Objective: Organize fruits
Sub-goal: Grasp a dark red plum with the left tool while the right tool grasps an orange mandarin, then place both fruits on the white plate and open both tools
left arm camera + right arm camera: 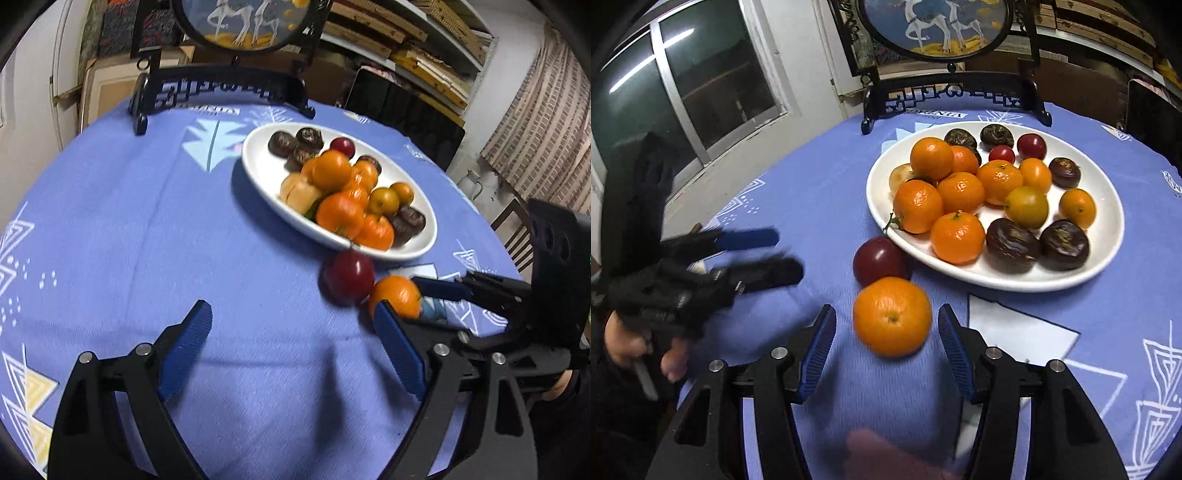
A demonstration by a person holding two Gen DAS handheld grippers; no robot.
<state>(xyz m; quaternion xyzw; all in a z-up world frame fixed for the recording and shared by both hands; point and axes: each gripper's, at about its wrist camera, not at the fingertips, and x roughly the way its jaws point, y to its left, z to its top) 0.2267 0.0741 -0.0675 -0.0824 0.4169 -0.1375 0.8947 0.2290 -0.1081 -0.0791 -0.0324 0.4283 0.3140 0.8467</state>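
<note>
- Two loose fruits lie on the blue-clothed surface, outside the white plate: one orange mandarin and one dark red plum, touching or nearly touching each other, the plum just beside the plate's near rim.
- We see the right hand-held gripper spread open with the mandarin between its blue pads, clear of both; nothing is held.
- We see the left hand-held gripper likewise wide open and empty over bare cloth, well to the left of the loose fruits.
- We judge the mandarin light, round and slightly yielding: its pebbled peel should grip well on ribbed pads, yet hard squeezing would bruise it. The best hold is across its widest girth, pads on opposite sides, the stem dimple left free.
- We judge the plum smoother and glossier, hence likelier to slip or roll; it too wants a gentle hold at the equator.
- On the plate we count, from the right wrist view: seven mandarins; three smaller yellow-orange fruits; five dark brown wrinkled fruits; two small red fruits; one pale tan fruit partly hidden behind the pile. Others may be concealed.
- One ornamental stand occupies the far edge.
</note>
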